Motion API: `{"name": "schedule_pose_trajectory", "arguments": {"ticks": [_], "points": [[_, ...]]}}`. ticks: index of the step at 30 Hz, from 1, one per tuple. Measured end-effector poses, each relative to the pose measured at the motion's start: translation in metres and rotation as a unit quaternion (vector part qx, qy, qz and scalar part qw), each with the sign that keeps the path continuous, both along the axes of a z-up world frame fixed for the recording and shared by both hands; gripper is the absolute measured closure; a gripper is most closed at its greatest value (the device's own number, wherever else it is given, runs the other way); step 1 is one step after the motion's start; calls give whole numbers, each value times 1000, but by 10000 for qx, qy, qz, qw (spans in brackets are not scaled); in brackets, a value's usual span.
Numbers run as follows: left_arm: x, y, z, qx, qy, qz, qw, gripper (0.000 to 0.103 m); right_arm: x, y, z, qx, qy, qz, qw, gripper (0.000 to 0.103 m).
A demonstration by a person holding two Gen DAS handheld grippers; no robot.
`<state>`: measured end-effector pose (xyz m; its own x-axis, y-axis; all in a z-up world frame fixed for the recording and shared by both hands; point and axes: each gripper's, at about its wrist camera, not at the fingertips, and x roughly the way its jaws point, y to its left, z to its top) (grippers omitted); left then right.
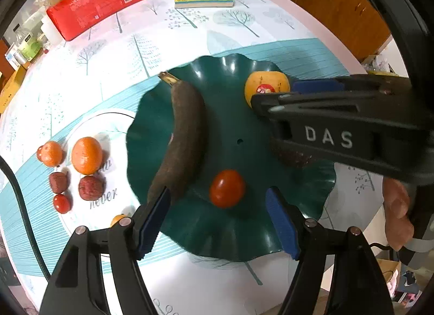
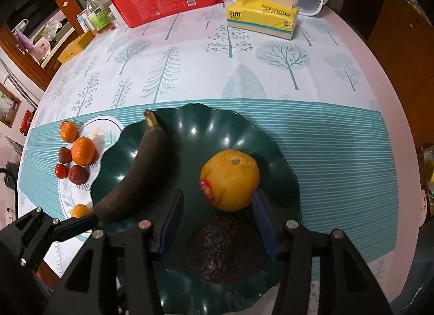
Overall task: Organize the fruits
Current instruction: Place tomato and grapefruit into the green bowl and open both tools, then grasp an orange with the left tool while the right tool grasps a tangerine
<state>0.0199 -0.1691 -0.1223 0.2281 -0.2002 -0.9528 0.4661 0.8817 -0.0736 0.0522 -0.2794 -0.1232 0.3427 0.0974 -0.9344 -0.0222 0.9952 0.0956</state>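
Two hand-held grippers over the green plate (image 1: 233,65). Left one (image 1: 217,213) hangs wide with the tomato (image 1: 227,188) loose between its pads, probably just dropped off. Right one (image 2: 217,221) stands half open around a dark fruit (image 2: 225,247) by the orange (image 2: 230,179). More fruit (small stuff) waits left on the surface (image 2: 190,52), beyond the banana (image 2: 135,174).
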Motion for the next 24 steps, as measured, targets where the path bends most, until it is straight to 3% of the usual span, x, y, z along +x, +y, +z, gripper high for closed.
{"name": "schedule_pose_trajectory", "arguments": {"ticks": [11,14,24], "points": [[-12,31,42,139,-429,23,9990,31,-21,14,35,146,-366,-102,9992,50],[-14,47,60,88,-584,127,9982,26,-28,21,49,130,-485,-131,9987,50],[-4,135,132,-140,-1305,414,9905,25,-51,54,104,-266,-941,-316,9947,50]]}}
